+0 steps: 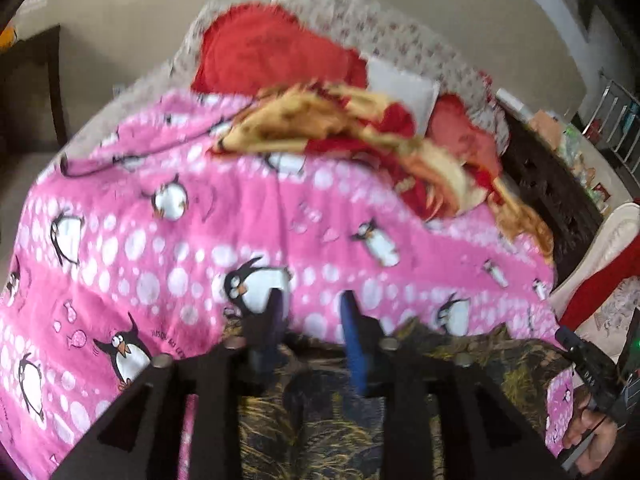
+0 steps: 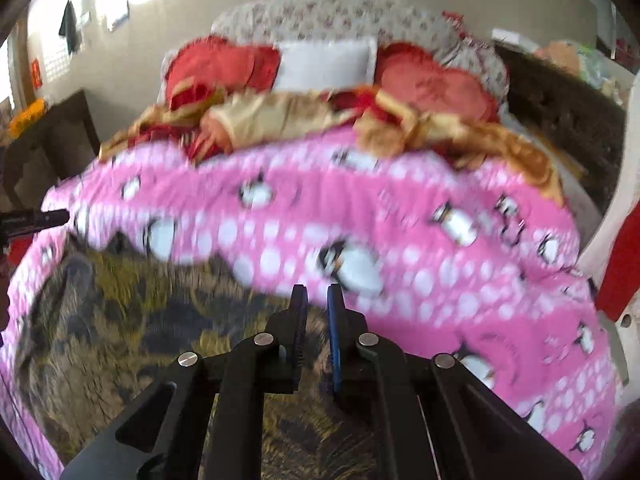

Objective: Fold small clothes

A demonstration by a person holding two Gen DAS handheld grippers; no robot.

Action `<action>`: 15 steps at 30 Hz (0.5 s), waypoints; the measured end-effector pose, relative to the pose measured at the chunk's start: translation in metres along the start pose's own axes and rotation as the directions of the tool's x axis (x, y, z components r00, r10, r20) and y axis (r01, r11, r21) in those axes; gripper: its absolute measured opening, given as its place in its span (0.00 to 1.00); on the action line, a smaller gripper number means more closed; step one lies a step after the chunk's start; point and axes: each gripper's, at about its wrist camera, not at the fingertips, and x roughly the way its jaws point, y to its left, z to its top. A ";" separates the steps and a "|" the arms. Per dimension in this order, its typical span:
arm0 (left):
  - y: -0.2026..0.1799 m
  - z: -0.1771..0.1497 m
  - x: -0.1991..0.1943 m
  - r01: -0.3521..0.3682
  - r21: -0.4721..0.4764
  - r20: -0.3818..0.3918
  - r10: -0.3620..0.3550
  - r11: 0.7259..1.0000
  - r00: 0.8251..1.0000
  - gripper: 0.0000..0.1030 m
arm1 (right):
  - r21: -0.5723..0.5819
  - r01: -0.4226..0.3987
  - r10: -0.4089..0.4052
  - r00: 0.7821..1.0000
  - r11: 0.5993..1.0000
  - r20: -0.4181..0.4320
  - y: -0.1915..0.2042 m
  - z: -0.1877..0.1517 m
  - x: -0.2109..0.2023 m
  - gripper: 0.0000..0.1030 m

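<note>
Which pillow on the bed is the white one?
The white pillow is the rectangular one in the middle at the head of the bed, between the red cushion on its left and the pinkish-red cushion on its right.

The pink penguin blanket (image 2: 400, 208) filling the middle of both views looks like soft, matt fleece cloth. The dark garment (image 2: 160, 312) with yellow-green markings at the lower left of the right wrist view is also cloth, with a rougher, mottled print (blur hides the weave). The left gripper (image 1: 312, 316) and right gripper (image 2: 318, 304) have matt black plastic arms with small, shiny metal pivot pins; each carries one blue pad (image 2: 334, 340) that looks ribbed. At the upper middle, the red cushions (image 2: 224, 64) seem to be plush fabric, the gold and red cloth (image 2: 280, 116) has a satin sheen, and the white pillow (image 2: 324, 60) is smooth, plain cloth.
</note>
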 end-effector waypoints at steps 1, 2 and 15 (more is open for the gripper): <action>-0.008 -0.008 -0.005 0.028 0.008 0.014 -0.028 1.000 1.000 0.35 | 0.026 0.020 -0.021 0.999 0.999 0.032 -0.003 0.002 -0.009 0.11; -0.014 -0.017 -0.006 0.047 0.014 0.021 -0.047 0.999 0.999 0.36 | 0.056 0.027 -0.029 0.998 0.998 0.048 -0.004 0.000 -0.014 0.12; -0.016 -0.076 0.045 -0.057 0.029 0.059 0.055 0.998 0.997 0.31 | 0.208 0.202 -0.205 0.979 0.957 -0.011 0.013 -0.055 0.038 0.23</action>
